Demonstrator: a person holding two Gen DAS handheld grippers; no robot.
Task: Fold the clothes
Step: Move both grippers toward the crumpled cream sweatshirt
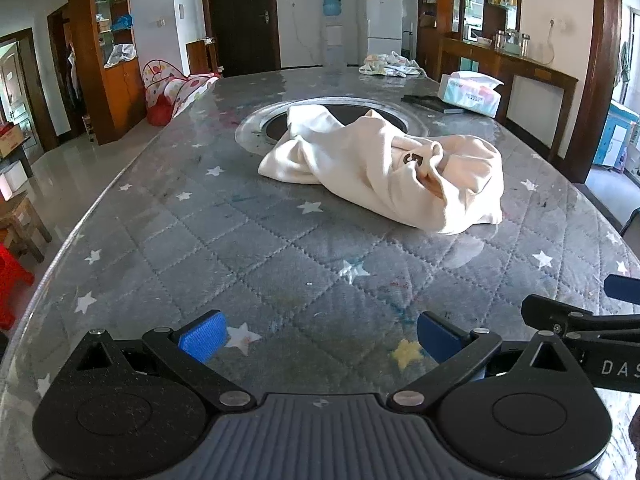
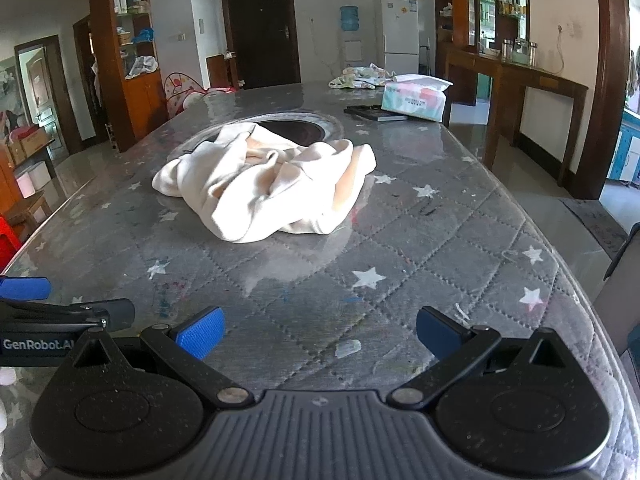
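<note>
Your cream garment [image 1: 384,168] sits in a crumpled heap at the centre of the frame, its far edge draped over the round inset [image 1: 256,130] in the quilted star-print table [image 1: 240,240]. Nothing looks folded yet, so by my read the whole job is ahead of you: spread it flat first. Your left gripper [image 1: 320,336] hangs at bottom centre, jaws spread wide, empty. Your right gripper [image 2: 320,330] matches it, also spread, holding nothing. Tissue pack [image 1: 470,94] upper right, well clear.
</note>
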